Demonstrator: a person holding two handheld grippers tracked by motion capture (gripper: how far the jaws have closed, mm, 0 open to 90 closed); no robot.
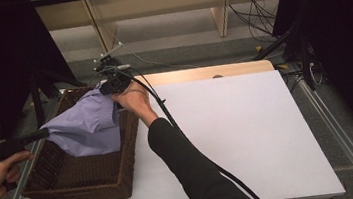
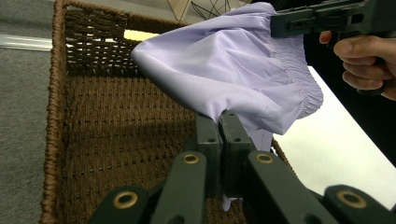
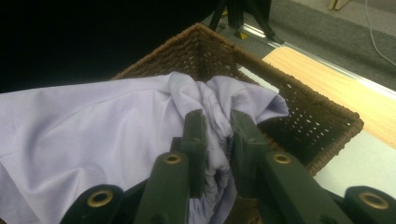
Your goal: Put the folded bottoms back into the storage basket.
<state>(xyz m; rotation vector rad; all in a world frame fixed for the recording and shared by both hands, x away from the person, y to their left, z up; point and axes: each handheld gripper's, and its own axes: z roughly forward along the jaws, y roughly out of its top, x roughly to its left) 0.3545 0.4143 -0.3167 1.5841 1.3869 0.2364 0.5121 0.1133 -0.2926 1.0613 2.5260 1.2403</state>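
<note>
Holding the lavender cloth (image 1: 86,127) up over the wicker basket (image 1: 81,183), you had both grippers clamped on it — none of it lay flat on the basket's floor. Your left gripper (image 2: 219,122) had its jaws pressed together on a lower corner of the fabric, out past the basket's left wall in the high view, with the woven floor showing beneath it. Your right gripper (image 3: 215,122) pinched a bunched, gathered edge of the cloth at the basket's far corner, the one nearest the white table top (image 1: 248,131), and your right hand (image 1: 134,100) sat just above that rim. Between the two grips the fabric hung in a loose, sagging sheet — stretched across the basket's far half, its lowest fold dipping inside the walls.
</note>
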